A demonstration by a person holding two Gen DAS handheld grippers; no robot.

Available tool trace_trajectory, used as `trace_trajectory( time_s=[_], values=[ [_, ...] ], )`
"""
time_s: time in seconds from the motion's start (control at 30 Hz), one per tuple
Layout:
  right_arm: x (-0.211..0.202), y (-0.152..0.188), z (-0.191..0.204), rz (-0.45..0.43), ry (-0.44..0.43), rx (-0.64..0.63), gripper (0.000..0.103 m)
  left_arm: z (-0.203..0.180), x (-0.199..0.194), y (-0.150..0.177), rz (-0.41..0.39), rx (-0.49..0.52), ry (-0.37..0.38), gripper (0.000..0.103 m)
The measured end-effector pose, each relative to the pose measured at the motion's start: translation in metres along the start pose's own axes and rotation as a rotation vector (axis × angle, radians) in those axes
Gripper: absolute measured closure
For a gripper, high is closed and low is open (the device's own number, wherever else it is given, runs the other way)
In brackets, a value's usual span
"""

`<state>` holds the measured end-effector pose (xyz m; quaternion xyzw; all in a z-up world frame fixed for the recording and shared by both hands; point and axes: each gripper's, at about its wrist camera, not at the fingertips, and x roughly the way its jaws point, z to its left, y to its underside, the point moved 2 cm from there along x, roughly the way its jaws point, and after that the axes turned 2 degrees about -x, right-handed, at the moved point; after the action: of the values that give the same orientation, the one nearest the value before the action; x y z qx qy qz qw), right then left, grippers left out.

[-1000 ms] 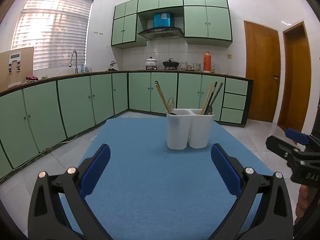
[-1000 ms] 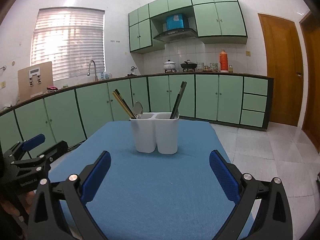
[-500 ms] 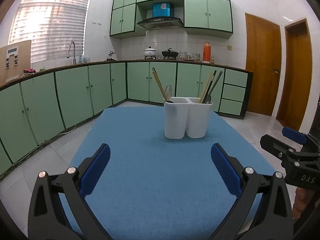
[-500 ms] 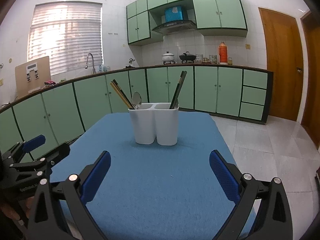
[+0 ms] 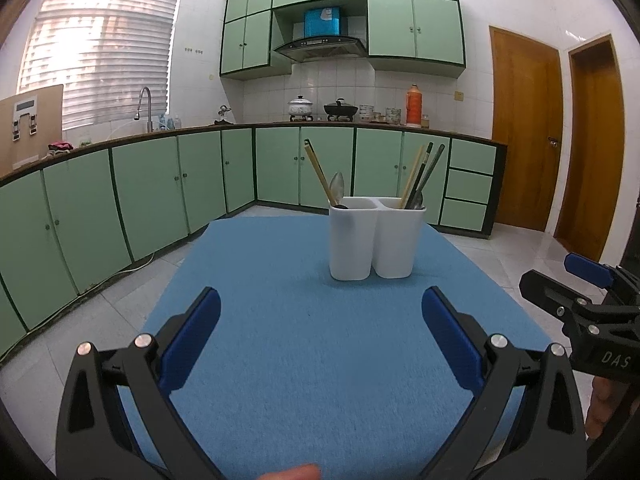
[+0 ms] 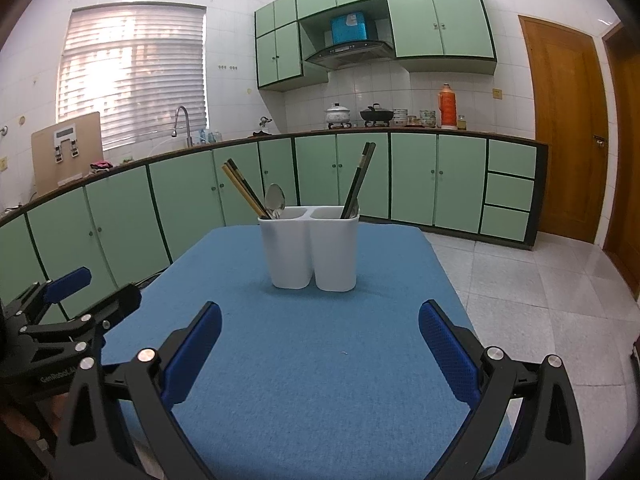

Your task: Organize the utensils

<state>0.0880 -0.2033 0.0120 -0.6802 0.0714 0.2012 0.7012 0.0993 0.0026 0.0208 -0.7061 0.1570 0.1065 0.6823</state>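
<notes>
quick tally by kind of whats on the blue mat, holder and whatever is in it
white two-compartment holder: 1
spoons: 2, one in the left compartment, one in the right
chopstick bunches: 2, one in the left compartment, one in the right; single sticks overlap too much to count
total: 5

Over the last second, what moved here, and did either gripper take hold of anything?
Only the view shifted: the white utensil holder sits higher in both wrist views, so both grippers tipped or dropped slightly. Left gripper and right gripper stay open and empty. Chopsticks and spoon remain in the holder on the blue mat.
</notes>
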Motion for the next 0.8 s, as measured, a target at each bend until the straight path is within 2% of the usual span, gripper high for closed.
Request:
trace_trajectory(
  time_s=[0.8],
  values=[
    [-0.0008, 0.0007, 0.0007, 0.0, 0.0, -0.001, 0.006, -0.0019, -0.0014, -0.0016, -0.004, -0.006, -0.004, 0.005]
  ],
)
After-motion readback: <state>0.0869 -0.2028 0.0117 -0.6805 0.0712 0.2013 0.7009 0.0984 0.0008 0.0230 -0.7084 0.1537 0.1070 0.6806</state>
